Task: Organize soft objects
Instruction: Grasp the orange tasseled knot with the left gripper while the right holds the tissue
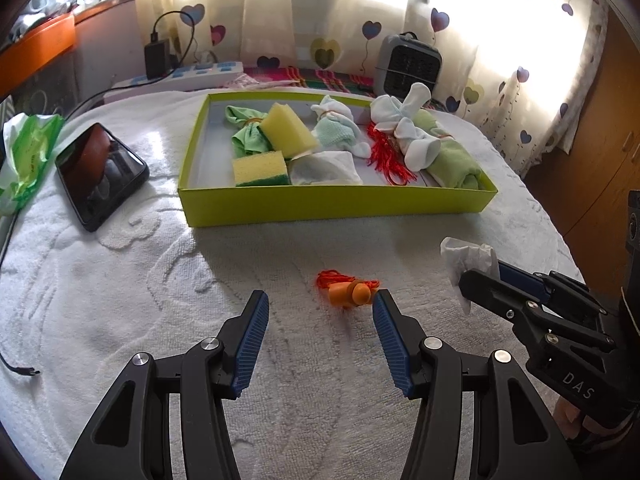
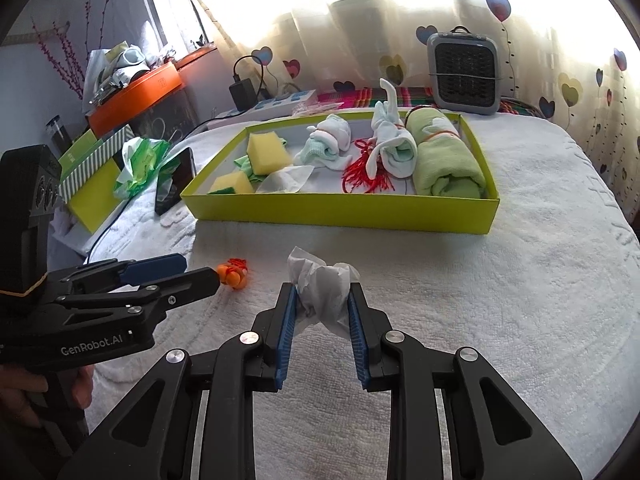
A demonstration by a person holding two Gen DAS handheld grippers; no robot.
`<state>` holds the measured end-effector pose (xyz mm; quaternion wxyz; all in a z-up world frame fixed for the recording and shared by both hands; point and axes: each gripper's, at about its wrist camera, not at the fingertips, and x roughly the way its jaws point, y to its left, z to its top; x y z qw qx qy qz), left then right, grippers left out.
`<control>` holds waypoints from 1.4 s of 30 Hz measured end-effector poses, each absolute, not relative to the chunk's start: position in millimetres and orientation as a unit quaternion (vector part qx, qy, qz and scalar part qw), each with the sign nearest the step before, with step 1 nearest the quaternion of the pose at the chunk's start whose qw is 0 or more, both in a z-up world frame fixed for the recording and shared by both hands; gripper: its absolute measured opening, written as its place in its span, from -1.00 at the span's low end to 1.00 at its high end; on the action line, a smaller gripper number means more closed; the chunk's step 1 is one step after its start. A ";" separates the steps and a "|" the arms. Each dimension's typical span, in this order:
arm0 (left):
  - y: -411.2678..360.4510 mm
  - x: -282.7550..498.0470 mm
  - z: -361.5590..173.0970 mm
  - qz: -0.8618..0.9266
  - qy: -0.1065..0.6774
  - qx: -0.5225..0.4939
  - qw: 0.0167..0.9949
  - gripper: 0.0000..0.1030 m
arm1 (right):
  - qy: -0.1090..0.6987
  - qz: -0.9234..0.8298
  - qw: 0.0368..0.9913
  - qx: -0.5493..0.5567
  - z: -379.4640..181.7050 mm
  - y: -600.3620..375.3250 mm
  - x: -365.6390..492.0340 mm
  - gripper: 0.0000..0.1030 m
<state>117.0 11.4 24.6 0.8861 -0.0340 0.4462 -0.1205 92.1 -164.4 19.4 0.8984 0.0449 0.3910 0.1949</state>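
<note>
Two pads of your right gripper [image 2: 322, 310] clench the crumpled tissue [image 2: 320, 286]; carry it forward to the green box [image 2: 340, 210] ahead. Your left gripper [image 1: 320, 308] is open, the orange toy [image 1: 348, 292] just before it.

You see a crumpled, thin paper tissue [image 2: 322, 292], a looped, rough white terry towel [image 1: 160, 300], porous yellow sponges [image 1: 289, 130] upper centre, and the matt cardboard box [image 1: 320, 204].
</note>
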 end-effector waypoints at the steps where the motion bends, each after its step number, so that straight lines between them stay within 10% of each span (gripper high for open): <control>1: 8.6 117.5 24.0 -0.120 0.446 -0.029 0.886 0.04 | 0.389 0.195 0.899 0.045 20.0 -165.1 91.6 -0.48; 21: -4.1 126.9 14.9 -0.094 0.453 -0.019 0.886 0.03 | 0.382 0.208 0.899 0.059 19.0 -171.3 89.4 -0.48; 42: -0.5 121.0 12.8 -0.095 0.440 -0.012 0.893 -0.52 | 0.386 0.208 0.897 0.057 16.9 -170.2 89.6 -0.48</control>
